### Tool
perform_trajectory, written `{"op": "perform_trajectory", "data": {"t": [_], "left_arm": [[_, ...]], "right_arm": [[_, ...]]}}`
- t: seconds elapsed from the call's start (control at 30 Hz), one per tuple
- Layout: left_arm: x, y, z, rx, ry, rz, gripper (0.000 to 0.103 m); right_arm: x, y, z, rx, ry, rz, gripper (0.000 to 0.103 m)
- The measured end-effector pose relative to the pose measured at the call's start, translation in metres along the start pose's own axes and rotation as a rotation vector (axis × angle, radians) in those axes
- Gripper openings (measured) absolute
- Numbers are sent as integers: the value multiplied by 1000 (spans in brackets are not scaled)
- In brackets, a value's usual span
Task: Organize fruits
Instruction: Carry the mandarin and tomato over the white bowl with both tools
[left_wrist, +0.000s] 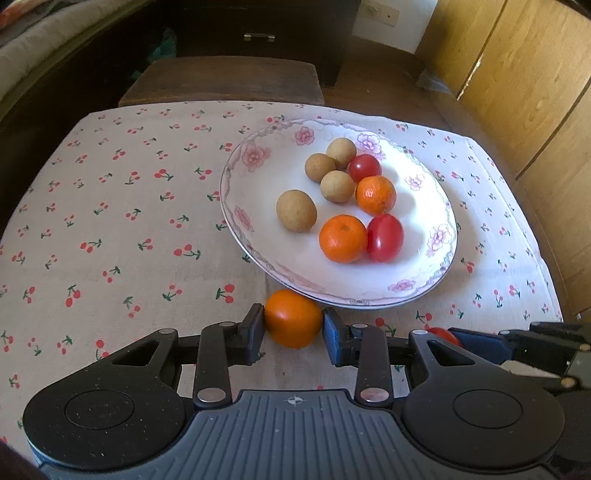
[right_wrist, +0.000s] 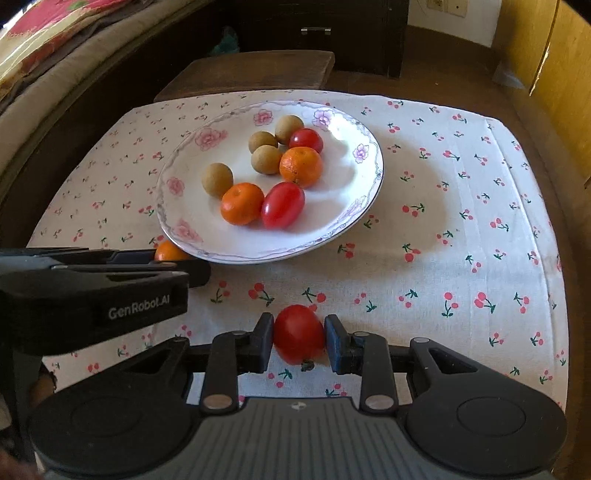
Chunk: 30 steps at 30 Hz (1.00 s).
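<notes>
Mandarin (left_wrist: 293, 318) pinched in left hand-held gripper (left_wrist: 293, 328), beside plate (left_wrist: 236, 218)

I am looking past a cherry-print tablecloth (right_wrist: 443, 206) at a dark wooden stool (left_wrist: 221, 79) and a dark cabinet (left_wrist: 258, 33). Daylight is falling on light wood panels (left_wrist: 517, 74) at right, and a cushioned sofa (right_wrist: 55, 66) is sitting at left.

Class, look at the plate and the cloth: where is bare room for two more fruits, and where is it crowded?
The plate is bare along its right side, between the tomatoes and the rim, and along its near edge. Its middle is crowded with fruit. The cloth right of the plate is wide open. The near-left corner is tight: left gripper and orange.
</notes>
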<state>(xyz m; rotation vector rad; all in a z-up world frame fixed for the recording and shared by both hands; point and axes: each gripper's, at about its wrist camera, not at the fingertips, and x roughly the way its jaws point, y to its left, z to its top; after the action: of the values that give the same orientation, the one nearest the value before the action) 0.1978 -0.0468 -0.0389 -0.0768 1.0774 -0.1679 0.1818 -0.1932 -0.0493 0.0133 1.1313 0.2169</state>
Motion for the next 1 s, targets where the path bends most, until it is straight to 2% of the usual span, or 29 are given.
{"op": "perform_trajectory", "data": {"t": [0.6,1.0], "left_arm": [[-25,10,-15,24,-2,9,41],[-46,7,-18,18,-35,-26,42]], "right_arm": [[-25,-2,-9,38,-19,28,31],[-40,3,-9,71,-64,55,31]]}}
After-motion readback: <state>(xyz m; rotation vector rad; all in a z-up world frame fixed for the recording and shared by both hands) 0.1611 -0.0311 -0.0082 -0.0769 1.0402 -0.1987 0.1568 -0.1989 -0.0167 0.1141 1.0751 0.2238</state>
